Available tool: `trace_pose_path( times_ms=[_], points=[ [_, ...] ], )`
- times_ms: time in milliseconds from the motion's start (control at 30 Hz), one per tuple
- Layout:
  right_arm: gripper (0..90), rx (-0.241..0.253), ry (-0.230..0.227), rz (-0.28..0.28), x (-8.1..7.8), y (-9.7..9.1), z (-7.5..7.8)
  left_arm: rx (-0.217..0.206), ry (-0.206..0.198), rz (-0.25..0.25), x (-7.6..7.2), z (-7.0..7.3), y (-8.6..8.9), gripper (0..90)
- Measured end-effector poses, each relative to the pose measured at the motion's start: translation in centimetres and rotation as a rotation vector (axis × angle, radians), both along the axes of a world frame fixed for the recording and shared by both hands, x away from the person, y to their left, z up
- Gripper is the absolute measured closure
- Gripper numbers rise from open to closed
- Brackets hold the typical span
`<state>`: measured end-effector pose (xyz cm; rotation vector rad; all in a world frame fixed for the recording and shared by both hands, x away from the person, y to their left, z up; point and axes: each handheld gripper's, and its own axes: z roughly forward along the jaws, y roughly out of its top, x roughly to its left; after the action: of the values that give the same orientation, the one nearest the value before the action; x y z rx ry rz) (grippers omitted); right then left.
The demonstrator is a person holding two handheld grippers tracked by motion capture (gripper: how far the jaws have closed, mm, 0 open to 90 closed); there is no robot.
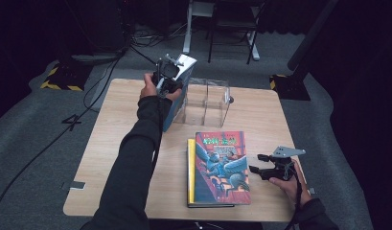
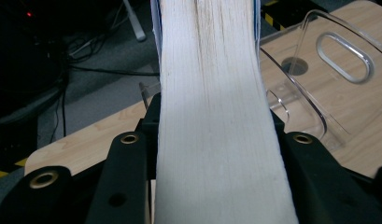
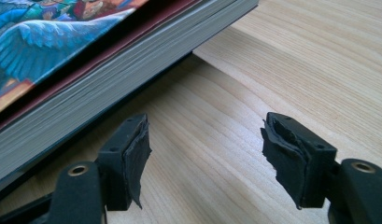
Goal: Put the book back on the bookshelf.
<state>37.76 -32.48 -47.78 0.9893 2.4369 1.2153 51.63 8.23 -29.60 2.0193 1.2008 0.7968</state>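
My left gripper [image 1: 169, 79] is shut on a thick blue-covered book [image 1: 176, 103], which stands tilted over the table's far left part, against the left side of a clear plastic bin [image 1: 208, 103]. In the left gripper view the book's white page edge [image 2: 212, 93] runs up between the jaws of that gripper [image 2: 216, 144], and the bin [image 2: 314, 79] lies to the right. Two stacked books [image 1: 220, 167], the top one with a colourful illustrated cover, lie flat near the front. My right gripper [image 1: 261, 168] is open just right of them; that gripper [image 3: 205, 158] hovers low over bare wood beside the stack [image 3: 109, 79].
The wooden table [image 1: 121, 158] has open surface at left and front right. Beyond its far edge are a grey floor, cables, a chair [image 1: 232, 28] and dark stands [image 1: 304, 48].
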Motion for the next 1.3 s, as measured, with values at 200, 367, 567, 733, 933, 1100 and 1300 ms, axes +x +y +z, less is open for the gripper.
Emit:
trace_pose_path(
  times_ms=[200,367,567,733,933,1100,1300],
  points=[
    [32.5,-0.037,-0.01,0.022,-0.1,0.6,-0.1,-0.006,-0.023,0.022,0.8,-0.6,-0.4,60.1],
    [32.4,-0.048,-0.012,0.03,-0.2,0.8,-0.1,0.003,-0.01,0.042,0.9,-0.7,-0.3,60.1],
    [32.5,-0.049,-0.015,0.028,-0.3,0.8,-0.1,-0.037,-0.049,0.07,1.0,-0.9,0.2,60.0],
    [32.5,-0.056,-0.018,0.036,-0.4,0.9,-0.1,-0.096,-0.083,0.044,1.7,-1.1,0.0,60.1],
    [32.5,-0.06,-0.02,0.047,-0.4,1.1,-0.1,-0.112,-0.085,0.072,3.0,-2.2,-0.6,60.1],
    [32.6,-0.053,-0.023,0.049,-0.4,0.9,-0.1,-0.166,-0.115,0.106,3.4,-2.8,-0.3,59.7],
    [32.6,-0.059,-0.027,0.054,-0.4,1.1,-0.1,-0.183,-0.11,0.166,3.1,-2.8,-0.1,59.5]
  ],
)
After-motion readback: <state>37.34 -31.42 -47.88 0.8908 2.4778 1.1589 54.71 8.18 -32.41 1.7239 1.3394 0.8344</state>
